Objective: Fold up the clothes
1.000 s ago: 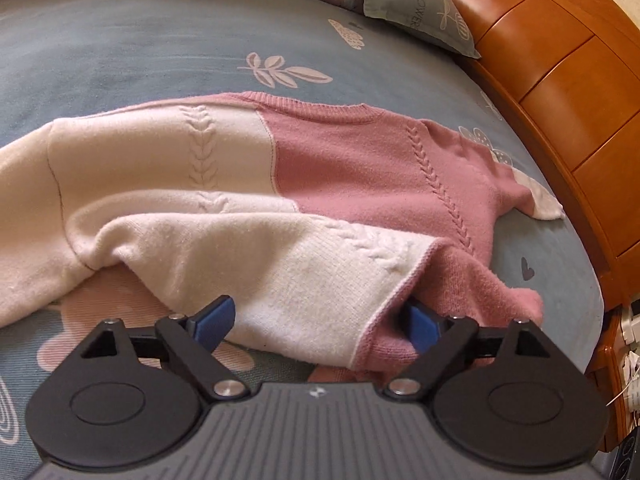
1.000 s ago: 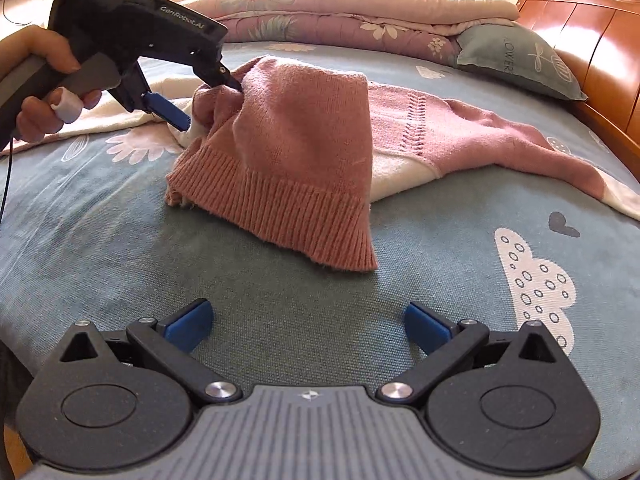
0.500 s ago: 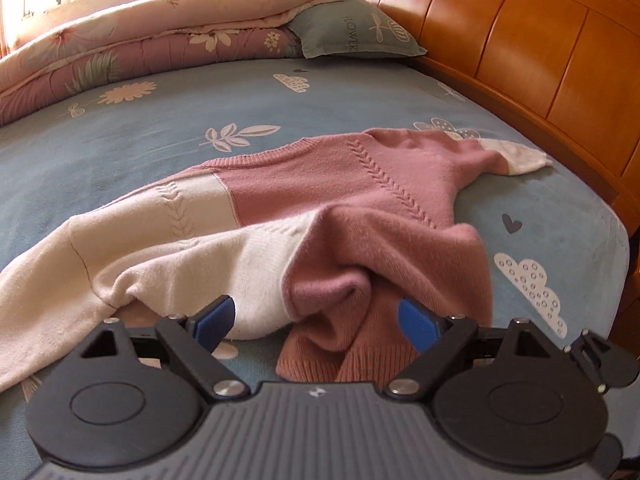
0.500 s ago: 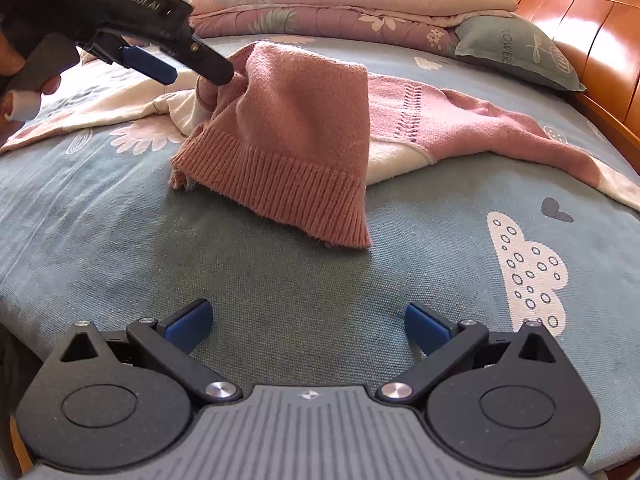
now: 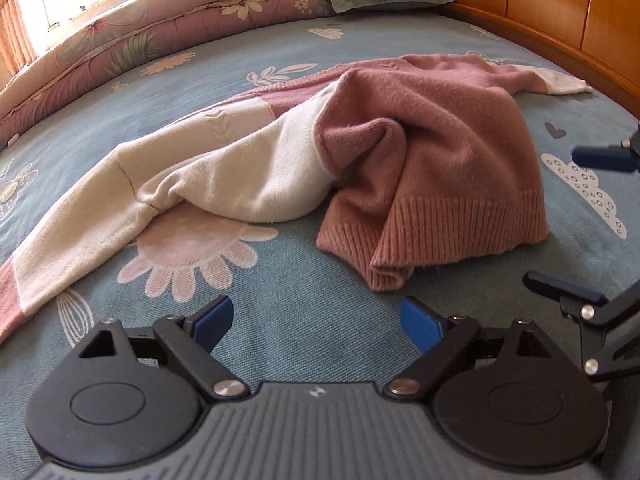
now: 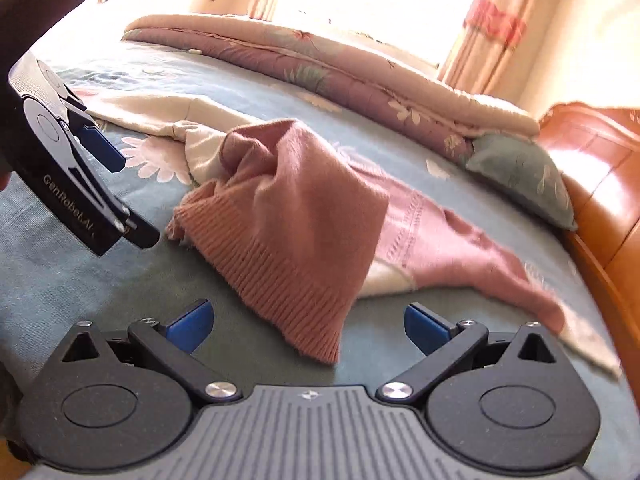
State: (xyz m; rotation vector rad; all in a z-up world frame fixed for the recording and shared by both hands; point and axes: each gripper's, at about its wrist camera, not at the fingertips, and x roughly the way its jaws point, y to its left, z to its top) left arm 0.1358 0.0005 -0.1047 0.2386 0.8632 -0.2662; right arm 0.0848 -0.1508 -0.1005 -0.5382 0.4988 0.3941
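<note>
A: Looking at the sweater (image 5: 432, 148), it lies bunched near the front edge of the bed (image 5: 320, 320), pink hem flopped over the cream half, one sleeve trailing toward the headboard (image 5: 560, 4).

B: And the tools?

A: The left hand-held gripper (image 5: 316, 318) has its jaws spread wide over bare sheet just short of the hem, nothing between them. The right hand-held gripper (image 6: 306, 326) is also spread apart and empty, the ribbed hem just ahead of it.

B: So the fold isn't clean yet.

A: I'd judge not. Best to take the ribbed hem at its two corners, one per side, lift only enough to free the crumple, then lay it flat so the edges line up. Grabbing mid-bunch would likely trap extra layers.

B: Pose?

A: Both point downward toward the bed, side by side; the right view is tilted, suggesting a rolled wrist.
</note>
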